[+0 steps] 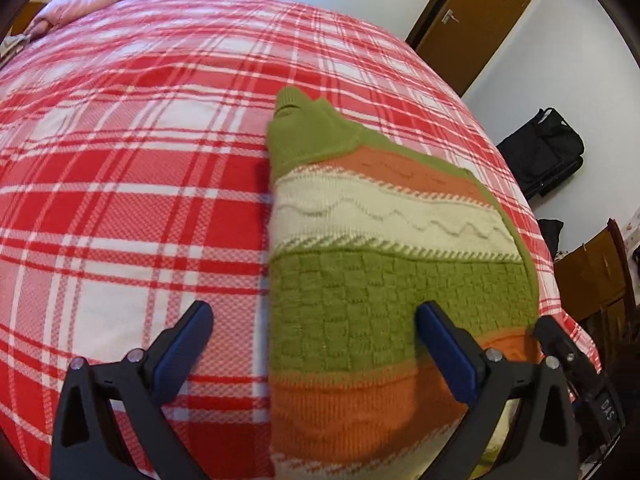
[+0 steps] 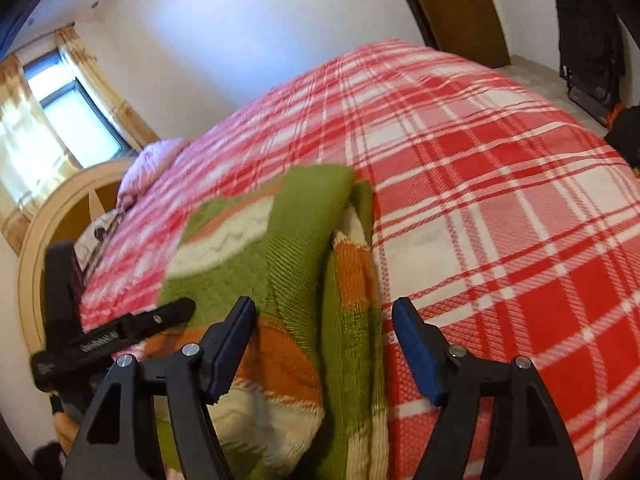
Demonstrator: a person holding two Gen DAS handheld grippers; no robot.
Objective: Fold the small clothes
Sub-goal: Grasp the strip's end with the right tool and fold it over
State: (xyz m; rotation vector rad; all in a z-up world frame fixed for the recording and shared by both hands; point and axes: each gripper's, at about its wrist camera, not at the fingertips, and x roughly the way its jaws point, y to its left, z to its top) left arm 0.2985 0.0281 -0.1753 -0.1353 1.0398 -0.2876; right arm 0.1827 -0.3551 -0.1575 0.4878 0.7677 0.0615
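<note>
A small knitted sweater (image 1: 380, 240) with green, cream and orange bands lies folded lengthwise on the red plaid bed cover (image 1: 140, 160), its green sleeve pointing away. My left gripper (image 1: 314, 312) is open and hangs over the sweater's left edge, one finger above the cover and the other above the green band. In the right wrist view the sweater (image 2: 296, 240) shows a folded green flap on top. My right gripper (image 2: 324, 307) is open above the sweater's near right edge, its pads apart from the knit. The left gripper's black finger (image 2: 140, 328) reaches in from the left.
The plaid cover (image 2: 500, 200) spreads wide to the right of the sweater. A pink pillow (image 2: 152, 160) and a wooden headboard (image 2: 48, 216) stand at the far end. A brown door (image 1: 476, 12), a black bag (image 1: 544, 148) and a black folding frame (image 2: 588, 40) are beside the bed.
</note>
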